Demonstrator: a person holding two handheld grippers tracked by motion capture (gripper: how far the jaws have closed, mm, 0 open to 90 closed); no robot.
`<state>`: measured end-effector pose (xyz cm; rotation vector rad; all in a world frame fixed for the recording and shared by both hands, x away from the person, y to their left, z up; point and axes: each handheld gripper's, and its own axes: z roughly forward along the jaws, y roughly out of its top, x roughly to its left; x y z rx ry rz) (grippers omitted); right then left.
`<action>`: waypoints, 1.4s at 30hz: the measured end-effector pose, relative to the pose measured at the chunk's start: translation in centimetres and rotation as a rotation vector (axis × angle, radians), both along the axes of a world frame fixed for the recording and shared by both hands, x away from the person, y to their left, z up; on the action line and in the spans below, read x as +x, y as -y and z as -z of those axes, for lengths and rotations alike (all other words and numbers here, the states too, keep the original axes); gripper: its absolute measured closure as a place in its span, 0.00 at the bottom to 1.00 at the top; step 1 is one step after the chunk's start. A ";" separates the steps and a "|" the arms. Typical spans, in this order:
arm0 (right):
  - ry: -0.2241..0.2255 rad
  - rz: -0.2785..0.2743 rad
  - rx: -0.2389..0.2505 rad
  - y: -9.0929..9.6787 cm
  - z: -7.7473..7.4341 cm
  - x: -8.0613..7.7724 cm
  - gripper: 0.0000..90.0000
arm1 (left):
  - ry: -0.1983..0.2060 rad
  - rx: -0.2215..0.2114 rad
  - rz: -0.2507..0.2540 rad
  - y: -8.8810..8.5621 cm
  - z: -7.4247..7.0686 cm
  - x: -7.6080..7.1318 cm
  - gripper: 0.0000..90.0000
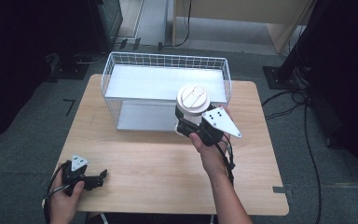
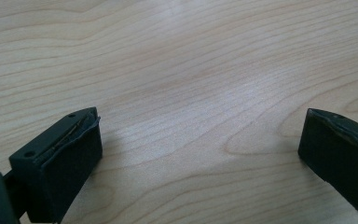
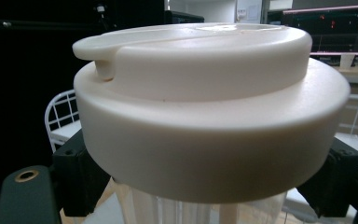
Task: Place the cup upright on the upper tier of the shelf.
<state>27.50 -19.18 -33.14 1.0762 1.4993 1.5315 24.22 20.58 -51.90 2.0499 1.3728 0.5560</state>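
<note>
right claw (image 1: 189,125): clamped on clear jar (image 1: 192,108) below its white lid (image 3: 205,116), held upright at wire basket's (image 1: 121,70) front edge | left claw (image 1: 103,176): jaws wide, low over counter (image 1: 144,172) near-left corner

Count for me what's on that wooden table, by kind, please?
White wire mesh basket: 1
Clear container with cream round plastic lid, held in the right tongs: 1
Black hand-held tongs: 2, left tongs open
Total: 4
</note>
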 end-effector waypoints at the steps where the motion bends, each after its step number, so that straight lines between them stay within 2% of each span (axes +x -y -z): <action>1: 0.007 -0.002 -0.002 -0.1 -0.4 0.1 0.18 | 0.000 0.000 0.000 0.0 0.0 0.0 0.00; 11: 0.076 0.017 -0.002 -1.2 -4.5 1.6 0.18 | 0.000 0.000 0.000 0.0 0.0 0.0 0.00; 14: 0.089 0.032 -0.017 -1.5 -5.3 2.6 0.18 | 0.000 -0.001 0.000 0.0 0.0 0.0 0.00; 17: 0.084 0.050 -0.017 -1.8 -5.9 3.8 0.18 | -0.002 0.000 0.000 0.0 0.0 0.0 0.00; 24: 0.059 0.120 -0.013 -2.3 -6.6 7.2 0.18 | -0.003 0.003 0.002 0.0 0.0 0.0 0.00; 30: 0.043 0.164 -0.051 -3.2 -6.7 9.6 0.18 | -0.002 0.003 0.002 0.0 0.0 0.0 0.00; 34: 0.026 0.176 -0.057 -3.6 -6.5 11.1 0.18 | -0.003 0.003 0.002 0.0 0.0 0.0 0.00; 42: -0.003 0.194 -0.041 -3.8 -6.1 12.8 0.18 | 0.001 0.002 0.005 0.0 0.0 -0.1 0.00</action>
